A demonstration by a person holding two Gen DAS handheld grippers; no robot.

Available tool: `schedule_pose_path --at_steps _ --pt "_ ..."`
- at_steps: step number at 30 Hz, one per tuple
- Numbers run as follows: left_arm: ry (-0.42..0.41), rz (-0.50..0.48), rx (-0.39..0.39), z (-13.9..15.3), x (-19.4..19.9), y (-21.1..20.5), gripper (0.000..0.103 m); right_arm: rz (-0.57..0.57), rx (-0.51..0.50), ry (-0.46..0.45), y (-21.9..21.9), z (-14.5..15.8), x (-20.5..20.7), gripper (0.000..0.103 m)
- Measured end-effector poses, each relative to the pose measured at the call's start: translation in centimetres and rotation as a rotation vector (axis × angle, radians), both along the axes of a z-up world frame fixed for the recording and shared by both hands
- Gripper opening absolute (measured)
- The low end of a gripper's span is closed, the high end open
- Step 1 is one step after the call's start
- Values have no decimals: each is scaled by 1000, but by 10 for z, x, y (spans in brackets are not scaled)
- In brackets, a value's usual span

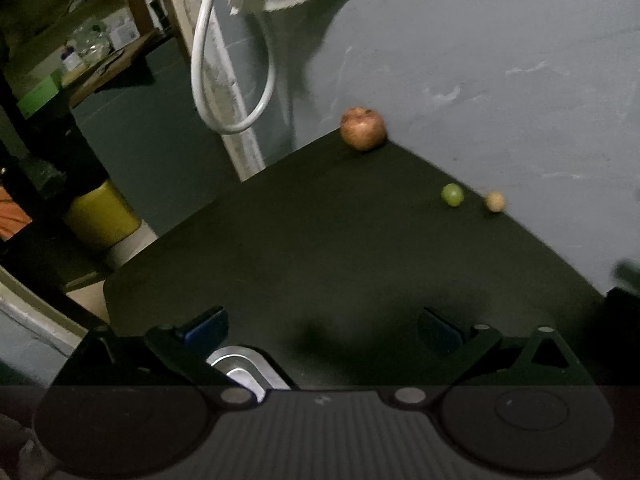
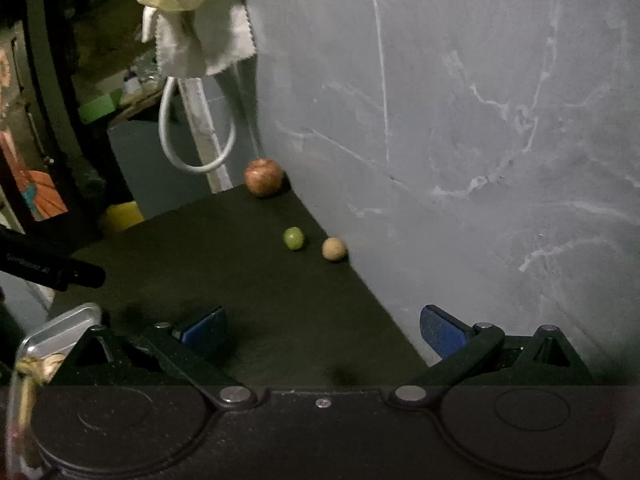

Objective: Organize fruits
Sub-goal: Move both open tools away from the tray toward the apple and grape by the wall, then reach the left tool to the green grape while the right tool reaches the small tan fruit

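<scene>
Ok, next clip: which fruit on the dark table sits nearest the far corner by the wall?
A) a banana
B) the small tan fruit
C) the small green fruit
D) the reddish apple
D. The reddish apple sits at the far corner of the table by the wall, while the small green fruit and small tan fruit lie nearer the camera.

Dim light. Dark table (image 2: 248,280) butts against grey scuffed wall (image 2: 460,120). Left of wall: white towel (image 2: 208,36), white cable loop (image 1: 236,80), cluttered shelf (image 1: 100,56) beyond.
</scene>
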State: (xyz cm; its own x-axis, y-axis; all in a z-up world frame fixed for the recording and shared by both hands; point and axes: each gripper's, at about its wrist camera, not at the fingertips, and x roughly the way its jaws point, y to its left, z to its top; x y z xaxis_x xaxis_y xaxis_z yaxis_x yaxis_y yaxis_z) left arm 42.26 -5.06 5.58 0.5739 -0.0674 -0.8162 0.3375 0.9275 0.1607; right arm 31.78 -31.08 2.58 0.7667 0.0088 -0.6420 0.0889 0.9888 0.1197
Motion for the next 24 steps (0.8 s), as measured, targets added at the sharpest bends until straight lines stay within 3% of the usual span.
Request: schedule_pose_path --at_steps 10,20,24 --pt "-18 -28 57 -17 31 0 102 196 -252 42 17 -17 22 102" --pt "-110 -283 9 -30 47 -18 102 391 -359 101 36 -25 35 102" --pt "-146 -408 8 -39 53 -28 102 470 -457 130 47 -29 38 102"
